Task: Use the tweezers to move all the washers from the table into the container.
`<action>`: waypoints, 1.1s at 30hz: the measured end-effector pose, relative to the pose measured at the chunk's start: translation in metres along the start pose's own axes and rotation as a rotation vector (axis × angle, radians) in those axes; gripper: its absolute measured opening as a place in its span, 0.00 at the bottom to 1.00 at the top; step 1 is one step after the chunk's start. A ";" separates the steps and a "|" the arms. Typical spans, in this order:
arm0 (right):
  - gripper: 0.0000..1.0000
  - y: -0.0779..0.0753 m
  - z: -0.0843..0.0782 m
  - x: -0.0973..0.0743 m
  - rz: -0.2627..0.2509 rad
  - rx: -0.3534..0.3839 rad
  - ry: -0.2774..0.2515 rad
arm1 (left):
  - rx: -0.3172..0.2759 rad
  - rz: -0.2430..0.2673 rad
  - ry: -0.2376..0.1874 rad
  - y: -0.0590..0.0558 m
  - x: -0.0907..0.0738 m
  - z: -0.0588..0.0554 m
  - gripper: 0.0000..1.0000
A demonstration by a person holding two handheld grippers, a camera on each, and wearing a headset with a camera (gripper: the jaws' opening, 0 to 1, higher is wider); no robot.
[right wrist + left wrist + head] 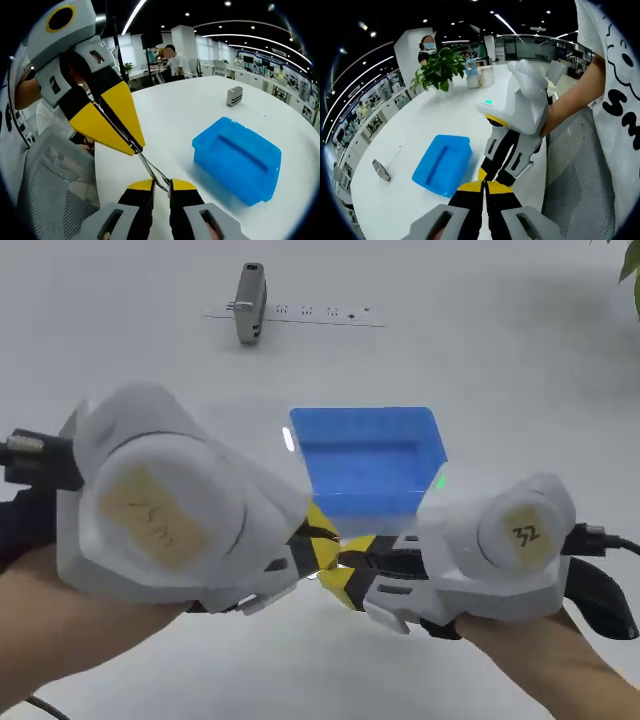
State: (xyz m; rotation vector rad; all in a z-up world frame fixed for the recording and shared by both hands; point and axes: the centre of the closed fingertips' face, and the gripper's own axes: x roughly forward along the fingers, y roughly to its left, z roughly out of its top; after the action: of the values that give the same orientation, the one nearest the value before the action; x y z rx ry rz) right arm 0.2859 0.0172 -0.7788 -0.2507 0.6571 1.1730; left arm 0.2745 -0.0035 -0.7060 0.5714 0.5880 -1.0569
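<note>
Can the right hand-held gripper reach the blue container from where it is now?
Probably yes: bare table lies between the right hand-held gripper and the container, though the tweezers tie it to the left hand-held gripper.

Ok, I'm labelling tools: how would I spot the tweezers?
Start at the blue container on the white table. Near it the left gripper and right gripper meet tip to tip. The tweezers are the thin bare-metal strip between their yellow tips.

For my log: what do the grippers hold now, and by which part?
The tweezers: the left gripper pinches one end, the right gripper the other. Which end has the tips cannot be told.
</note>
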 end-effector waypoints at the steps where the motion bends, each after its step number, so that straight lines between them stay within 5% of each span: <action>1: 0.08 0.000 0.000 0.003 0.004 0.001 -0.001 | -0.002 0.003 0.004 0.003 0.000 -0.002 0.00; 8: 0.08 0.000 -0.006 0.014 0.028 0.012 0.018 | -0.021 0.008 0.029 0.005 0.005 -0.015 0.00; 22: 0.08 -0.001 -0.006 0.017 0.035 0.011 0.029 | -0.033 0.009 0.026 0.008 0.005 -0.014 0.00; 29: 0.08 0.003 0.000 0.017 0.032 -0.103 0.027 | -0.015 -0.001 0.039 0.006 0.004 -0.014 0.00; 33: 0.06 0.005 0.003 0.016 0.036 -0.098 0.023 | 0.006 -0.009 0.044 0.003 0.003 -0.011 0.00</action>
State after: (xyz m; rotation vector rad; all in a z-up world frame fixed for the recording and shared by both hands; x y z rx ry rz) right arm 0.2855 0.0329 -0.7854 -0.3365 0.6278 1.2399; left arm 0.2768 0.0030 -0.7154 0.5994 0.6267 -1.0569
